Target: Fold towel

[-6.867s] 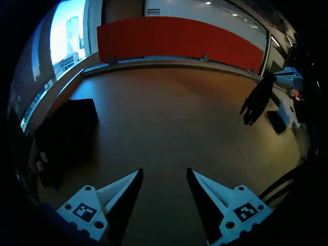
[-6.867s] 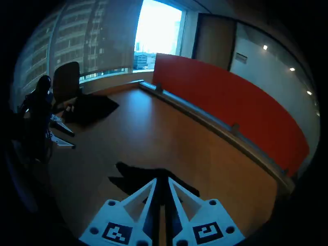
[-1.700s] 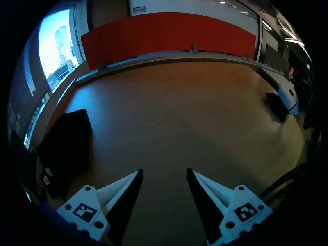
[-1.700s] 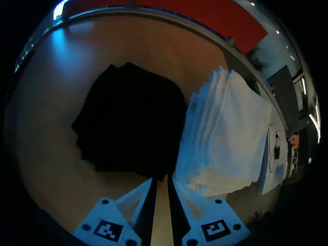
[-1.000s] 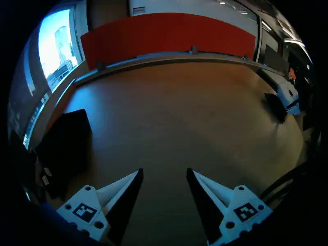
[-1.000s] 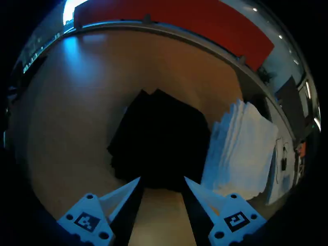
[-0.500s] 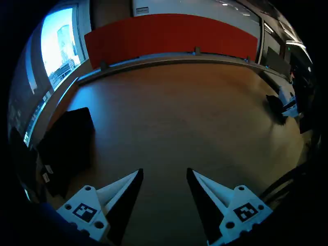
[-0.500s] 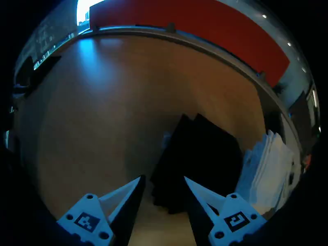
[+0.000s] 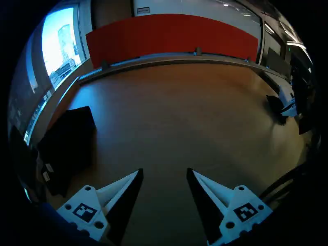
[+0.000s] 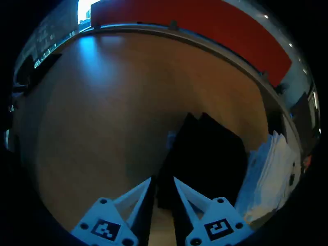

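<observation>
Left gripper (image 9: 164,170) being held wide open, nothing gripped, above wooden table (image 9: 176,110). Right gripper (image 10: 164,178) being held nearly closed at near edge of black towel (image 10: 209,156); actual grip cannot be told. White towel stack (image 10: 272,180) lying just right of it.

No legible text, number or brand. Marks present, none readable:

(a) Left gripper (image 9: 164,170): one black-and-white square code marker (image 9: 85,212) on each finger base; a block pattern, no letters.

(b) Right gripper (image 10: 163,178): a code pattern (image 10: 107,230) of the same kind on each finger base.

(c) Wall plaque (image 9: 141,11), pale and rectangular, above the red panel (image 9: 172,35) beyond the far edge of the table (image 9: 180,119); its lettering is too small to make out.

(d) Two small white tags (image 9: 46,172) on the dark bundle (image 9: 67,139) at the table's left edge; print too small to read.
</observation>
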